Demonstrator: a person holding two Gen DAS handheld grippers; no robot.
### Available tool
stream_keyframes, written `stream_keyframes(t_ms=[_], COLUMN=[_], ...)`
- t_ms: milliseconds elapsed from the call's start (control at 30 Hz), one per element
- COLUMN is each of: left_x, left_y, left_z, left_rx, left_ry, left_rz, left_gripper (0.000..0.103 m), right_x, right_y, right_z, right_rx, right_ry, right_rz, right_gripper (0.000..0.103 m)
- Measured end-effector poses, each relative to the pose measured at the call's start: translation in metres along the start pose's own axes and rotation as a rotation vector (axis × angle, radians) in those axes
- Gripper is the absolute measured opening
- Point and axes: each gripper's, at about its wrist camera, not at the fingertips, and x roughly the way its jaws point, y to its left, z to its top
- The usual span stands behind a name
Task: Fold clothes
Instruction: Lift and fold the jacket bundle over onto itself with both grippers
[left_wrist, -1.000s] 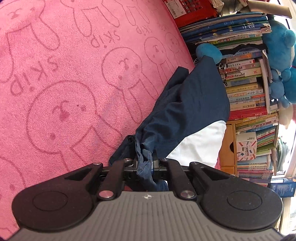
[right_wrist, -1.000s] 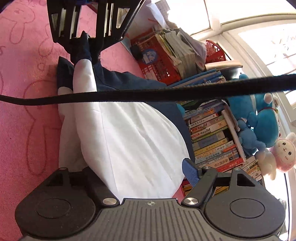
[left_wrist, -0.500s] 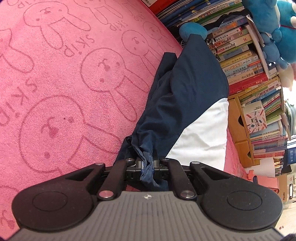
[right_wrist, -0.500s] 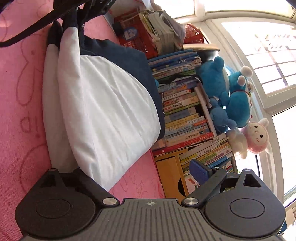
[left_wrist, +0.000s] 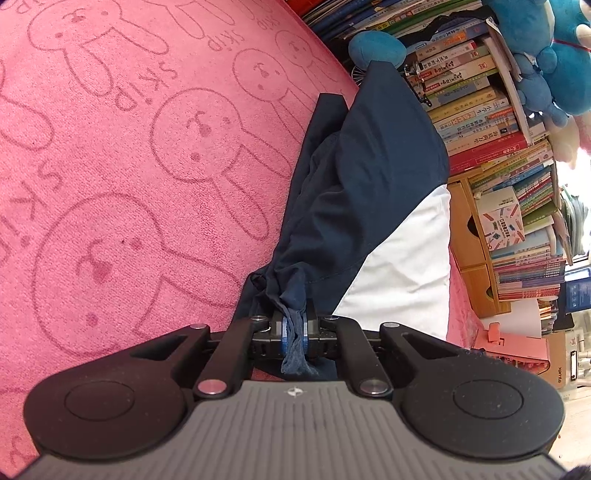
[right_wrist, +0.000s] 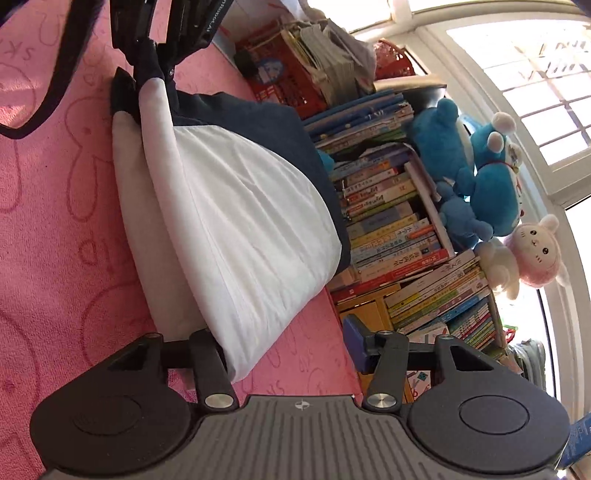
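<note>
The left hand-held gripper (left_wrist: 294, 328) is clamped on a bunched navy corner of the garment (left_wrist: 369, 206), its blue pads nearly together with a twist of cloth pinched between them. That grip appears to be kept so that one end of the garment is anchored and lifted slightly while the other end is dealt with. In the right wrist view the same gripper is seen from the far side, at the top of the picture, with the dark bunch hanging from it.

The right hand-held gripper (right_wrist: 291, 350) is half open and its jaws are closing. The white edge of the garment lies just beside the left finger, but nothing is pressed between the pads; the blue pad (right_wrist: 355, 341) of the other finger stands clear over the pink blanket (left_wrist: 129, 166). It is judged that a hold on the near white corner is being sought, so that the piece can be stretched and folded over.

The garment is spread on the pink blanket, which is printed with rabbit figures, close to a stack of books (right_wrist: 388, 218). It is made of navy and white panels, already doubled lengthwise, smooth across the white part and gathered into creases towards the pinched end.
</note>
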Motion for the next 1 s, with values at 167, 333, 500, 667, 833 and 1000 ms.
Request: stream_keyframes(t_ms=[167, 333, 500, 667, 833, 1000], left_x=[-0.001, -0.002, -0.004, -0.003, -0.004, -0.004], left_y=[-0.009, -0.005, 0.0, 0.007, 0.009, 0.009], left_z=[0.001, 0.002, -0.002, -0.002, -0.004, -0.005], left_rx=[0.107, 0.139, 0.112, 0.085, 0.074, 0.089], left_ry=[0.028, 0.045, 0.022, 0.016, 0.004, -0.007], left_rz=[0.028, 0.005, -0.015, -0.05, -0.059, -0.067], left_gripper=[0.01, 0.009, 0.009, 0.009, 0.009, 0.009], right_x=[0.002, -0.007, -0.013, 0.003, 0.092, 0.192], right_y=[0.025, 0.01, -0.062, -0.12, -0.123, -0.082], right_z=[-0.016, -0.013, 0.018, 0.056, 0.118, 0.173], right_rx=[-0.177, -0.27, -0.013, 0.387, 0.64, 0.599], right_ry=[-0.026, -0.119, -0.051, 0.106, 0.196, 0.303], right_rz=[0.065, 0.152, 0.483, 0.724, 0.68, 0.595], right_gripper=[0.044, 0.064, 0.103, 0.092, 0.039, 0.027])
